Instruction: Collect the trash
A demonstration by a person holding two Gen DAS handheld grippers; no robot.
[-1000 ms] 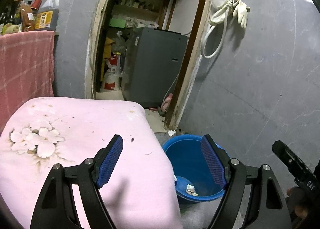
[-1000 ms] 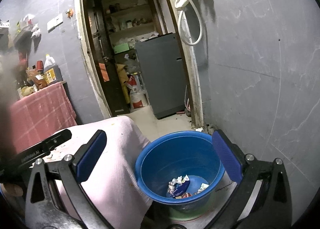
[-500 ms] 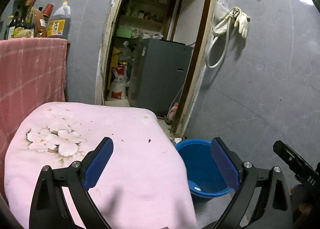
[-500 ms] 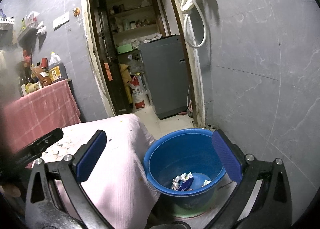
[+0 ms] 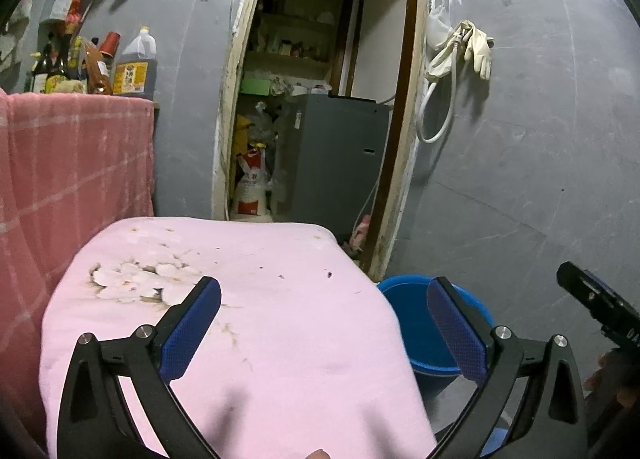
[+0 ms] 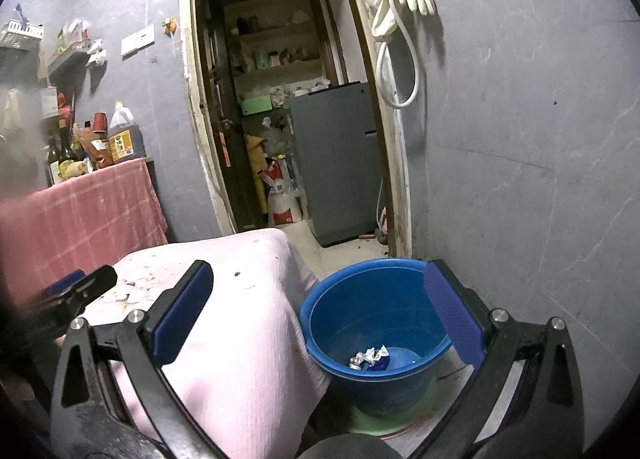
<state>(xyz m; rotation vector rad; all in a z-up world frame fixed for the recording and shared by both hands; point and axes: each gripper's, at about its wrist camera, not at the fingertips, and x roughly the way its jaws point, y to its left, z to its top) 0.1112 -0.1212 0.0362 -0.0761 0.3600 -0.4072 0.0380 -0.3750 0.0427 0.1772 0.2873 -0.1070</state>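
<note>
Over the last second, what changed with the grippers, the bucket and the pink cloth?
The left gripper drew back and up: the blue bucket slid lower right in its view and more pink cloth shows. The right gripper lifted slightly. Nothing was gripped or released. Both stay open and empty; crumpled trash stays in the bucket.

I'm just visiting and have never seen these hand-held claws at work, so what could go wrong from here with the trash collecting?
Both the left gripper and the right gripper are open and empty. The bits left on the pink floral cloth look tiny, so the wide pads may pinch the fabric instead. The blue bucket stands right against the cloth's hanging edge, so a tug or bump might tip it and spill the crumpled wrappers.
</note>
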